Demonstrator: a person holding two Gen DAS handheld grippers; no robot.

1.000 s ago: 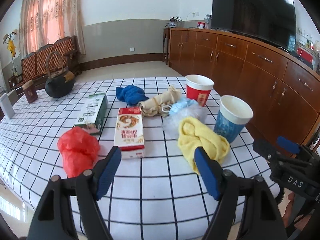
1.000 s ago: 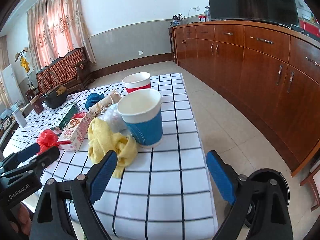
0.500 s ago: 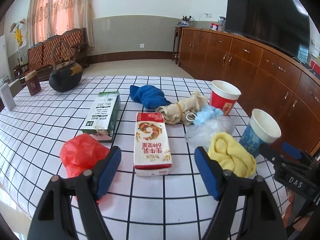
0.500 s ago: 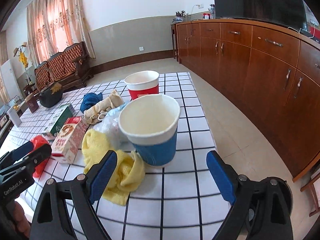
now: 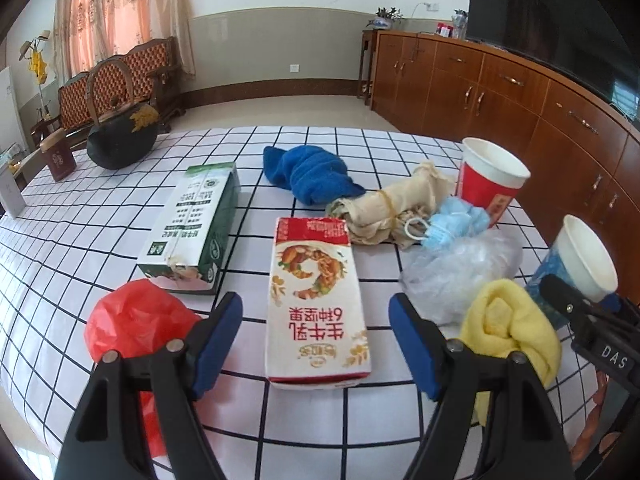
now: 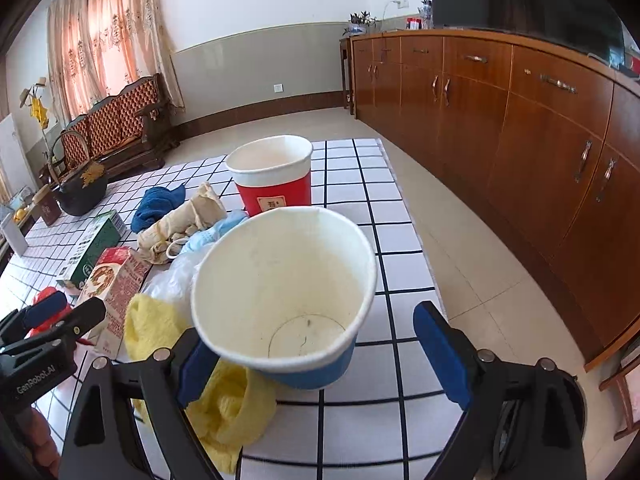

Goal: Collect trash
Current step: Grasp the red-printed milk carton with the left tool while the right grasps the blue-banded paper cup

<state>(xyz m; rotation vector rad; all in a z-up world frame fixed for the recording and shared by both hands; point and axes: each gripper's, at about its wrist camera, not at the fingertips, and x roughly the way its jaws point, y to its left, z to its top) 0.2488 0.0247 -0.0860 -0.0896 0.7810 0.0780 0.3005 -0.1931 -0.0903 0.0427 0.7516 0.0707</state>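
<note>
Two handheld grippers hover over a counter (image 5: pixel 100 216) covered in a white cloth with a black grid. The left gripper (image 5: pixel 316 336) has its blue-padded jaws spread wide and holds nothing; a red-and-white carton (image 5: pixel 316 296) lies flat on the cloth in the gap between the pads, which stand clear of its sides. A crumpled red plastic bag (image 5: pixel 132 320) sits just beside the left pad, partly hidden behind it. Farther back lie a green-and-white carton (image 5: pixel 192 224), a blue cloth (image 5: pixel 308 172), a beige rolled bundle (image 5: pixel 384 208), a blue face mask (image 5: pixel 456 220) and a clear plastic bag (image 5: pixel 460 268).

The right gripper (image 6: pixel 320 348) is also wide open and grips nothing. A blue paper cup (image 6: pixel 284 292) with a white, empty inside stands upright between its pads, near the counter's right edge. The left pad appears very close to the cup wall, though the cup's rim hides whether they touch; the right pad is well apart from it. A yellow cloth (image 6: pixel 224 400) is bunched against the cup's left side. A red paper cup (image 6: pixel 276 184) stands upright just behind. A dark teapot (image 5: pixel 120 140) sits at the far left corner.
</note>
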